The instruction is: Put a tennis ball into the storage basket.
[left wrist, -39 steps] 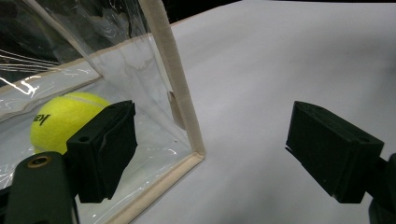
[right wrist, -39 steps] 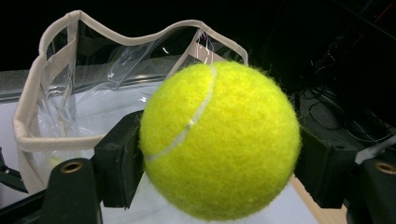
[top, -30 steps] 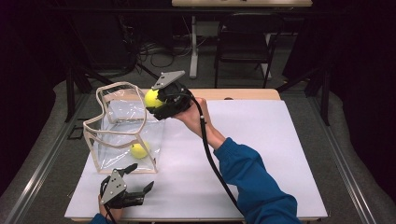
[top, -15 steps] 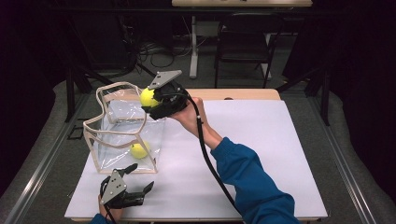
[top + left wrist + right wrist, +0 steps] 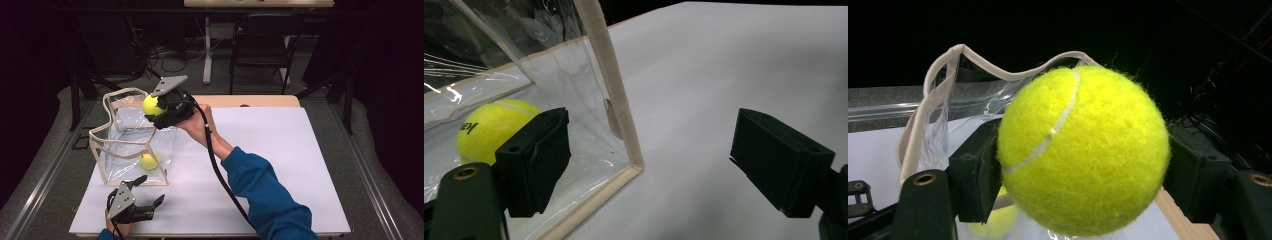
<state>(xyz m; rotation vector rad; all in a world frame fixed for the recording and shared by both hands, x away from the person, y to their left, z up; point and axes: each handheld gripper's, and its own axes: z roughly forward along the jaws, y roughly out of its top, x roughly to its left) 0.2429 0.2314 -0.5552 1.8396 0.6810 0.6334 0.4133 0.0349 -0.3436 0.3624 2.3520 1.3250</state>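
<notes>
High view: right gripper (image 5: 159, 111) grips fuzzy yellow tennis ball (image 5: 150, 105) btwn its jaws above clear plastic bag w/ beige trim (image 5: 131, 145); left gripper view: jaws wide apart, 2nd yellow ball (image 5: 486, 127) inside bag

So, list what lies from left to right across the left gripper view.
Ball → left jaw pad → bag's seam → bare white mat → right jaw pad.

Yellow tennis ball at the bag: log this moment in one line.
right gripper: shut on yellow tennis ball, above clear plastic bag | left gripper: open, beside bag | second ball: inside bag
</notes>
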